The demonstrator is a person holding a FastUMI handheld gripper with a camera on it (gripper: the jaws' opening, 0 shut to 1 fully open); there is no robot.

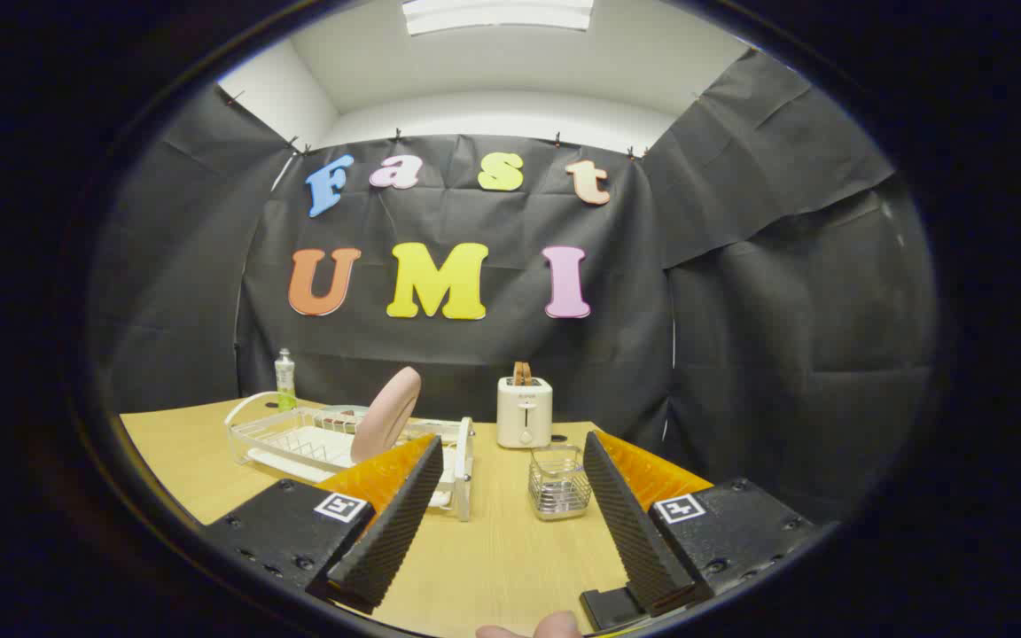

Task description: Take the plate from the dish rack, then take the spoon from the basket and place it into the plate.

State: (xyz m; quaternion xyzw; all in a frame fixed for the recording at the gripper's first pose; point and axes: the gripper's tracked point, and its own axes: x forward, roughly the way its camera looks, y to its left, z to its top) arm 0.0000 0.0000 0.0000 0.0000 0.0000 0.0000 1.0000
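Hand-held gripper (510, 496): you hold it with fingers spread wide, nothing between them.
Plate (385, 415): pink, standing on edge in the dish rack (298, 439), ahead and to the left, beyond your left finger.
Basket (558, 483): on the worktop (493, 549), just ahead between the fingers.
Next move: I judge you must swing left toward the plate's rim.

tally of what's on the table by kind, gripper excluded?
Plate, pink, standing in the rack: 1
Dish rack, white: 1
Wire basket: 1
Toaster, white: 1
Bottle, behind the rack: 1
Total: 5
Any spoon in the basket is too small to tell. The gripper is open, empty, short of everything.
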